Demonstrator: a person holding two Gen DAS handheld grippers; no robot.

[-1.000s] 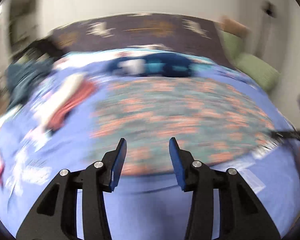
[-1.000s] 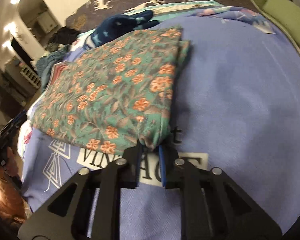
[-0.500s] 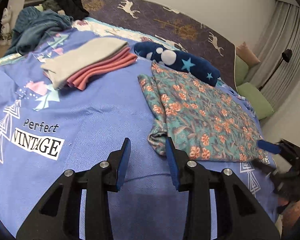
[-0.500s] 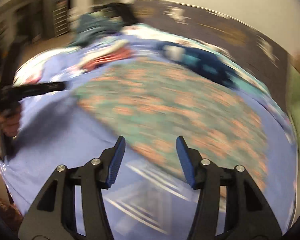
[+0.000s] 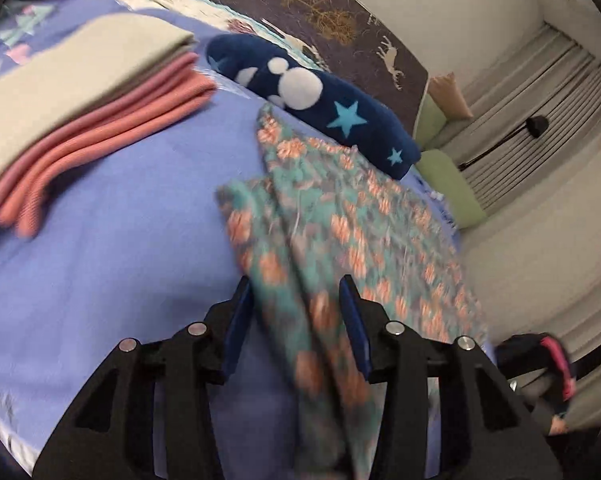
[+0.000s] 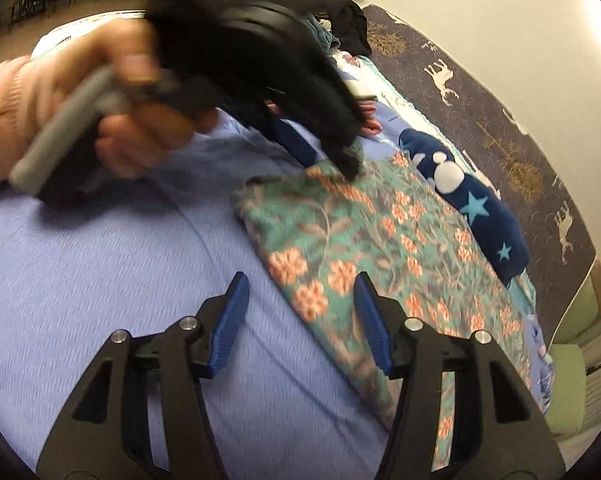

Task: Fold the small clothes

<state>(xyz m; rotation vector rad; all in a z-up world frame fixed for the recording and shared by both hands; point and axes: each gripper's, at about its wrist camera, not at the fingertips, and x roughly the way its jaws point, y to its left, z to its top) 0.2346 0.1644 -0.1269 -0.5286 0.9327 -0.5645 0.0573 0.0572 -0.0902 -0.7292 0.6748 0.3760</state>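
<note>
Risk first, nearest the cameras. The left gripper (image 5: 296, 312) has its jaws parted with the near corner of the floral garment (image 5: 340, 240) lying between them; the blue pads (image 5: 236, 320) do not press the cloth, so nothing is grasped. The jaws have just been opening, cloth between them but not pinched. If they close now on this bunched ridge, I judge they may catch only the top layer, and the fold would come out skewed.

The right gripper (image 6: 304, 316) is likewise released, jaws spread and empty, straddling the garment's near edge where it meets the blue bedspread (image 6: 120, 280). Its jaws have just been opening, with nothing gripped. A pinch here could pick up the bedspread along with the garment and drag the cover.

In the right wrist view the left gripper's far finger reaches the garment's far left corner, and the person's hand (image 6: 136, 120) and pink sleeve (image 6: 16, 92) are heavily blurred. Quick hands raise the chance of a missed corner.

Task item: the floral garment lies flat and partly folded, toward the right half of the bed.

Surface: a bed under the blue bedspread. Beyond the garment's far edge, touching it, lies a navy fleece piece with stars (image 5: 332, 108). Toward the far left sits a stack of folded clothes, grey over pink (image 5: 80, 100). A sweep could knock it.

Room: brown deer-print blanket (image 5: 340, 20) at the far edge, green cushions (image 5: 448, 184), a pale wall, curtains (image 5: 540, 120).
</note>
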